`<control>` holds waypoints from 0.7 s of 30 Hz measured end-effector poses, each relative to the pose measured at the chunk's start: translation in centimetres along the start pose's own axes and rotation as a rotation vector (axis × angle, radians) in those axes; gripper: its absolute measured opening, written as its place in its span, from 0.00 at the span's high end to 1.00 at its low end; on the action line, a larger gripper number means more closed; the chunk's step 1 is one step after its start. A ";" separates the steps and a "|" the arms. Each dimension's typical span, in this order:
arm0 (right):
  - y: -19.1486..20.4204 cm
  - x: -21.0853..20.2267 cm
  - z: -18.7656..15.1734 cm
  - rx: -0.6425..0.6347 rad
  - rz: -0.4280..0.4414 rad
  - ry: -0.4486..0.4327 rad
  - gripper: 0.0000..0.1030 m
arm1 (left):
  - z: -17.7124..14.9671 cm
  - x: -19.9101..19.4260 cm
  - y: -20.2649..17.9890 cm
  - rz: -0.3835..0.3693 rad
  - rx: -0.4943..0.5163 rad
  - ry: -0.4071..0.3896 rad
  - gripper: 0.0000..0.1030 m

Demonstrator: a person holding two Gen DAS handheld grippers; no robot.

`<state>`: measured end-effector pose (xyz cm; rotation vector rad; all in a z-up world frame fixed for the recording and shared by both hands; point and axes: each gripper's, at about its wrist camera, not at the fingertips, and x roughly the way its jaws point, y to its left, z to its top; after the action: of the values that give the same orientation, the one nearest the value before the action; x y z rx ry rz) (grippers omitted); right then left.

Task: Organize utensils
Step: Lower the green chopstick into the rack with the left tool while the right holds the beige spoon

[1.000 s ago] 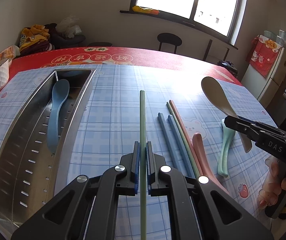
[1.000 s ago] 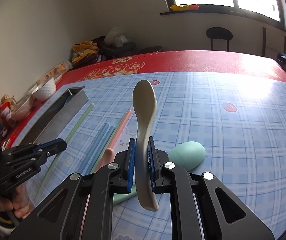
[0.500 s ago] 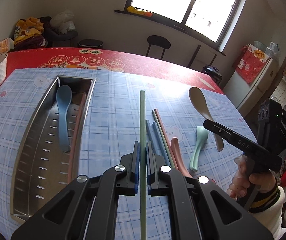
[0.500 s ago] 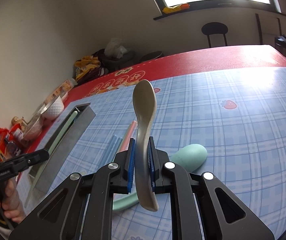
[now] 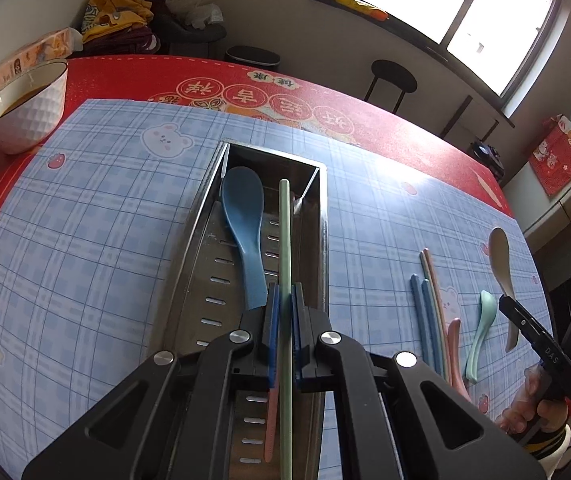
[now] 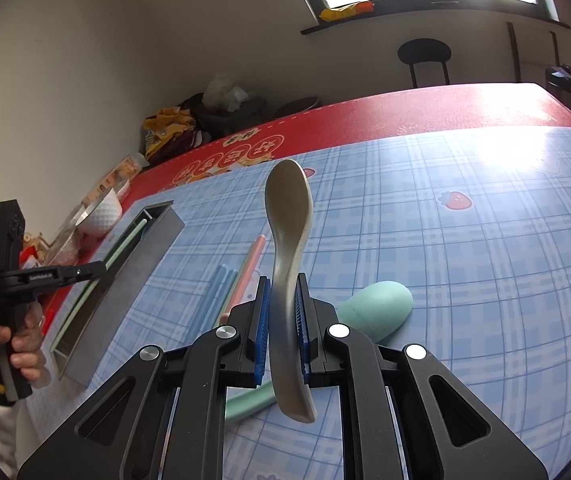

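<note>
My left gripper (image 5: 282, 308) clamps a green chopstick (image 5: 284, 240) above the steel tray (image 5: 205, 216); my right gripper (image 6: 283, 312) grips a beige spoon (image 6: 288, 216).

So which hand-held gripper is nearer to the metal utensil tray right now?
Left. The left hand-held gripper is right over the metal utensil tray, clamping a green chopstick. The right hand-held gripper is off to the side, holding a beige spoon above the loose utensils.

the utensil tray (image 5: 205, 236) is brushed metal with a dull sheen. the blue spoon (image 5: 243, 216), green chopstick (image 5: 284, 240) and beige spoon (image 6: 288, 216) look like matt, smooth plastic. the checked cloth (image 5: 85, 220) on the counter looks slick and faintly glossy. the white bowl (image 5: 29, 108) is dimpled and glazed.
</note>
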<state>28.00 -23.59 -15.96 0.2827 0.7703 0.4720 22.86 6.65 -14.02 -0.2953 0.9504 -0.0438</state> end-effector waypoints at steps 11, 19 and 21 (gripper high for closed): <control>0.2 0.2 0.1 -0.006 0.003 0.007 0.88 | 0.6 2.6 -0.6 0.009 0.006 0.093 0.94; 0.4 0.4 -0.1 -0.008 0.004 0.009 0.88 | -0.8 -0.5 -2.0 0.046 0.144 -0.024 0.87; 0.4 0.5 -0.1 -0.008 0.007 0.008 0.88 | -2.0 -2.1 -2.2 0.054 0.210 -0.097 0.82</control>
<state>28.11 -23.00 -16.11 0.2766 0.7756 0.4828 20.23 4.48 -12.80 -0.0769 0.8487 -0.0787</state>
